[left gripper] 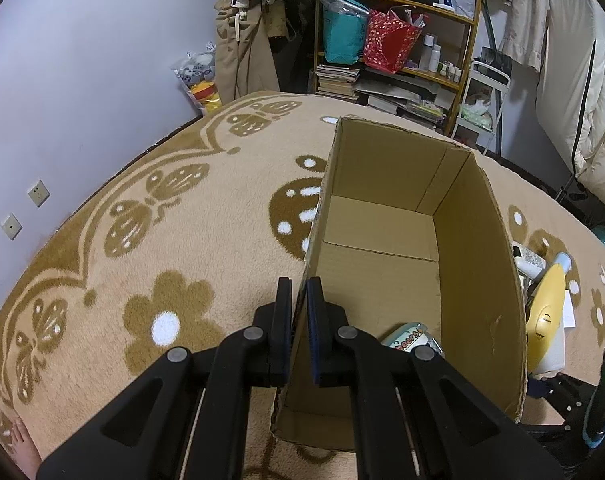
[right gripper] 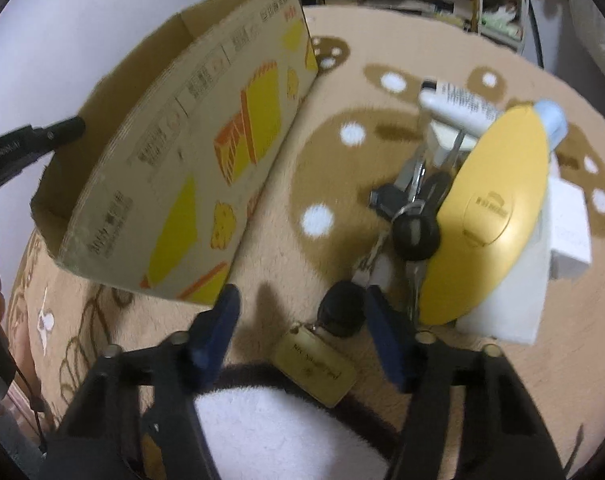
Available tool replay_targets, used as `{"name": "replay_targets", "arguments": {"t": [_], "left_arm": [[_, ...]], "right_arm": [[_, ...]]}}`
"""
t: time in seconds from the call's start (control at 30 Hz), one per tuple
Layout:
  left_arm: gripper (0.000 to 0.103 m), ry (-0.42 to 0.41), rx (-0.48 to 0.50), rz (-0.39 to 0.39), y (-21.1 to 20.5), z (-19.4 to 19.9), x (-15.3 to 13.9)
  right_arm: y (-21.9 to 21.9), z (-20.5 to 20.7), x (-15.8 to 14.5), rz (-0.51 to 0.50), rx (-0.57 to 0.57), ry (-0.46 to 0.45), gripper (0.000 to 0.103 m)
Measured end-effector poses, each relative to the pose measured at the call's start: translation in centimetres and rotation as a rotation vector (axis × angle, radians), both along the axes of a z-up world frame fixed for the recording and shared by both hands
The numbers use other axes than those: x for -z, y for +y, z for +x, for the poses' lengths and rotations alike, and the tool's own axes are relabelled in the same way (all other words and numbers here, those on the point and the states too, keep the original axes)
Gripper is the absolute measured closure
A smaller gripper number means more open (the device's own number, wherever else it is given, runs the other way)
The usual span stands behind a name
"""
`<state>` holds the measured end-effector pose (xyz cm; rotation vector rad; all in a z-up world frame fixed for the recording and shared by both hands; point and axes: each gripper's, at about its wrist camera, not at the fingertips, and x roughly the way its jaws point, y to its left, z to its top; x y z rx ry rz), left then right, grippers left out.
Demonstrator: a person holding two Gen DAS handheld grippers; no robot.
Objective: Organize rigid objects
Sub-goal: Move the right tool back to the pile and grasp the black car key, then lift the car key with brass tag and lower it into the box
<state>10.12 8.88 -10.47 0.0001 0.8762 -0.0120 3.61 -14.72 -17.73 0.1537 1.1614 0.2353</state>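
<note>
The left gripper (left gripper: 299,316) clamps the cardboard box (left gripper: 478,264) wall, steadying it, while the right gripper (right gripper: 302,320) straddles the black key fob (right gripper: 340,314), half-wide, not gripping.

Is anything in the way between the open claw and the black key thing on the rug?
Nothing visible. The black key fob lies on the rug right beside the right gripper's right finger, with its gold tag between the open jaws. The yellow disc stands just to the right, not between.
</note>
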Motion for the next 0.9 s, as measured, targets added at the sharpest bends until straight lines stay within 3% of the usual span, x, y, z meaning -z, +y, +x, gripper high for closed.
{"name": "replay_targets", "arguments": {"t": [0.17, 0.23, 0.47, 0.6, 0.9], "left_arm": [[0.097, 0.0, 0.002, 0.002, -0.1, -0.1, 0.0], [0.097, 0.001, 0.003, -0.002, -0.2, 0.0, -0.1], [0.097, 0.001, 0.003, 0.001, -0.2, 0.0, -0.1], [0.097, 0.0, 0.005, 0.015, -0.5, -0.1, -0.3], [0.097, 0.001, 0.006, 0.015, -0.5, -0.1, -0.3]], "right_arm": [[-0.5, 0.5, 1.0, -0.019, 0.036, 0.041, 0.043], [-0.6, 0.7, 1.4, -0.045, 0.038, 0.04, 0.051], [-0.6, 0.7, 1.9, -0.063, 0.043, 0.035, 0.054], [-1.2, 0.9, 1.9, -0.022, 0.085, 0.026, 0.074], [-0.9, 0.6, 1.6, -0.032, 0.071, -0.009, 0.074]]}}
